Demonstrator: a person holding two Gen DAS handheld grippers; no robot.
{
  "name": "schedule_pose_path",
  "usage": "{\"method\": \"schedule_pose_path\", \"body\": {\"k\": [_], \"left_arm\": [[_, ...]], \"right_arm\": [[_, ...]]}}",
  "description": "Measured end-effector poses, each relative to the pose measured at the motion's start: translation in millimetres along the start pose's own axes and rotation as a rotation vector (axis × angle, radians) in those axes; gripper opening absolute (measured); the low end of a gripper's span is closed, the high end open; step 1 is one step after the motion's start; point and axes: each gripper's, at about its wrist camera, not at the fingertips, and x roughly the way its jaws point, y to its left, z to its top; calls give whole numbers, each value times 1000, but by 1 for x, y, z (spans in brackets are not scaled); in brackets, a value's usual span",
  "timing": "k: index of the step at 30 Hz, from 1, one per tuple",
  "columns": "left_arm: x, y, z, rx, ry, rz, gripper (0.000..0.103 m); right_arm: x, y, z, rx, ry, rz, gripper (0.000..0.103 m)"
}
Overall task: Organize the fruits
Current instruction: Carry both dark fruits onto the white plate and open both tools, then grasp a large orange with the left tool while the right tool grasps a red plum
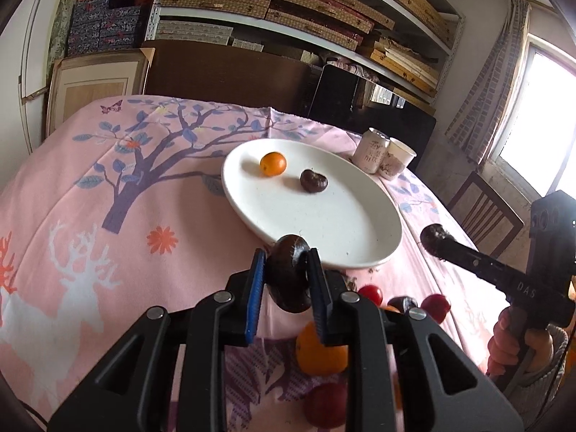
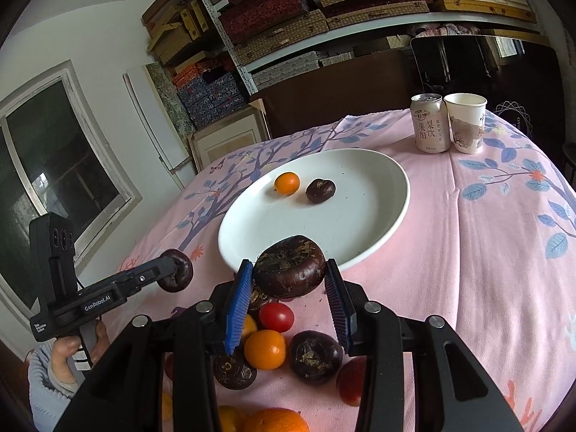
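Observation:
A white plate (image 1: 360,230) (image 2: 367,216) on the pink tablecloth holds a small orange (image 1: 273,164) (image 2: 287,183) and a dark water chestnut (image 1: 314,180) (image 2: 320,190). My left gripper (image 1: 286,275) is shut on a dark water chestnut (image 1: 288,273) just above the plate's near rim. My right gripper (image 2: 288,280) is shut on another water chestnut (image 2: 289,266) by the plate's near rim. Loose oranges (image 2: 265,348), cherry tomatoes (image 2: 276,316) and water chestnuts (image 2: 315,356) lie on the cloth below both grippers.
A drink can (image 2: 430,123) and a paper cup (image 2: 467,122) stand on the far right of the table. Shelves of boxes (image 1: 273,3) fill the wall behind. A wooden chair (image 1: 484,212) stands at the table's right side.

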Motion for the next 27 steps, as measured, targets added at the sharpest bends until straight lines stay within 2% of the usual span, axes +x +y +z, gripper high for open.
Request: {"method": "schedule_pose_path", "body": {"k": [2, 7, 9, 10, 12, 16, 18, 20, 27], "left_arm": [[16, -10, 16, 16, 11, 2, 23], [56, -36, 31, 99, 28, 69, 23], [65, -38, 30, 100, 30, 84, 24], [67, -38, 29, 101, 29, 85, 29], [64, -36, 26, 111, 22, 91, 51], [42, -24, 25, 82, -16, 89, 60], [29, -17, 21, 51, -44, 102, 82], [19, -13, 17, 38, -63, 121, 88], [-5, -9, -24, 57, -24, 166, 95]], "right_arm": [[11, -2, 10, 14, 10, -8, 41], [44, -5, 31, -2, 45, -28, 42], [52, -4, 33, -21, 59, -30, 50], [52, -4, 32, -28, 51, -49, 65], [47, -6, 31, -40, 20, -78, 67], [31, -13, 31, -14, -13, -63, 67], [24, -14, 27, -13, -19, -61, 67], [17, -15, 22, -14, -29, -72, 67], [-9, -21, -7, -17, -50, -117, 80]]}}
